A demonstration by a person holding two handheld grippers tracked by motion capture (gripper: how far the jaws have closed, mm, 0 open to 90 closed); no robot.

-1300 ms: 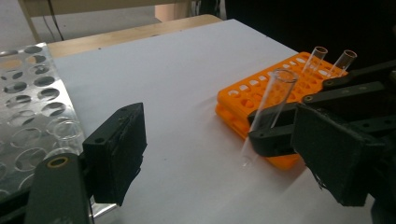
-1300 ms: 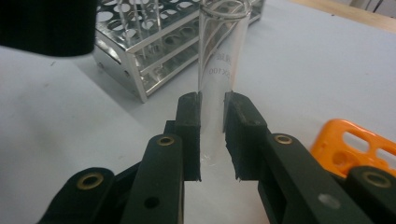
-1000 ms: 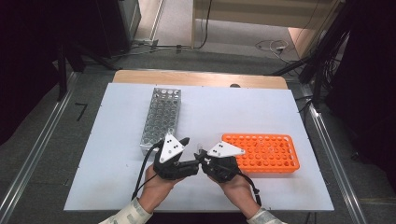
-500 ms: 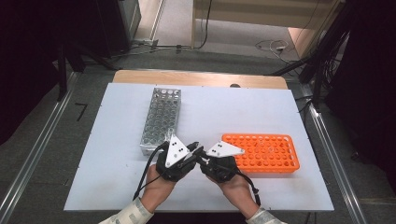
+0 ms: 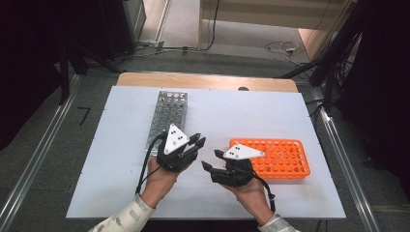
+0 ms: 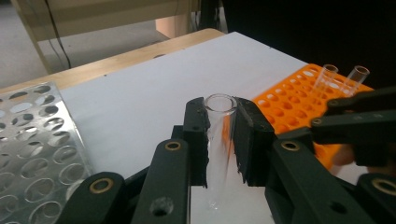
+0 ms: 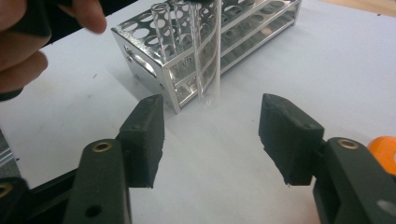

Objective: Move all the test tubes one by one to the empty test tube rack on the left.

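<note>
Left gripper (image 6: 219, 135) pinching an upright clear glass test tube (image 6: 219, 140) above the white desk (image 5: 241, 116), between silver metal rack (image 5: 167, 116) and orange plastic rack (image 5: 283, 157), right gripper (image 7: 210, 135) jaws just spreading, nothing between them.

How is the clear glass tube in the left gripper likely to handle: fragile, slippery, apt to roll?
The tube looks thin-walled and clear, so probably fragile under a hard squeeze. Its smooth surface could slip between the left gripper's pads, though they clamp it upright. Being round, it would likely roll if laid on the table.
</note>
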